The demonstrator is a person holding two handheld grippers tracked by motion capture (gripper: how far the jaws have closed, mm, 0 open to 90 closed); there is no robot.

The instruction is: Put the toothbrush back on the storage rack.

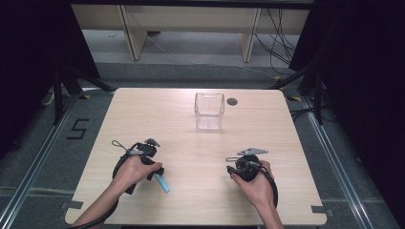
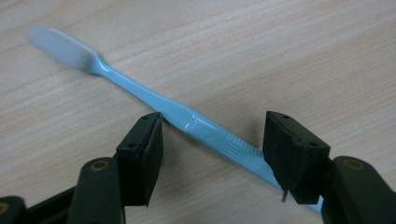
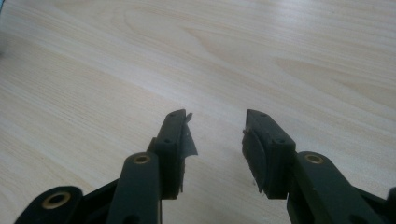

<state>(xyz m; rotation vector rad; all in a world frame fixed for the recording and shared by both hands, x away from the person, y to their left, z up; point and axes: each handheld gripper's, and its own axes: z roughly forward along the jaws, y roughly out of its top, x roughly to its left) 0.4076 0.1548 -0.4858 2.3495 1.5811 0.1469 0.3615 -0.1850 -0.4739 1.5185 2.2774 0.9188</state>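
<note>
Two claws rest low over a pale wooden counter [image 1: 200, 143], one in each of the person's hands. The left claw [image 2: 212, 140] straddles a light blue toothbrush [image 2: 187, 119] that lies flat on the wood. In the left gripper view the handle runs slantwise between the two black jaws, with the white bristle head [image 2: 60, 46] pointing away to the upper left and the ribbed end of the handle passing under the right-hand jaw. One pad seems to graze the handle at its upper edge, though the angle makes that hard to judge; the other pad stands clear of it, so the left claw is released, not clamped on the brush. In the high view the tail of the toothbrush [image 1: 162, 182] pokes out just below the left hand [image 1: 136, 169], near the front left part of the counter.

The right claw [image 3: 217, 140] is also released: its jaws stand apart with bare wood between them. In the high view the right hand [image 1: 255, 183] holds it near the front right, well apart from the toothbrush.

Farther back, around the middle of the counter, stands a clear plastic basket [image 1: 209, 110], upright, with a small dark round cable hole [image 1: 232, 101] just beside it in the surface.
</note>
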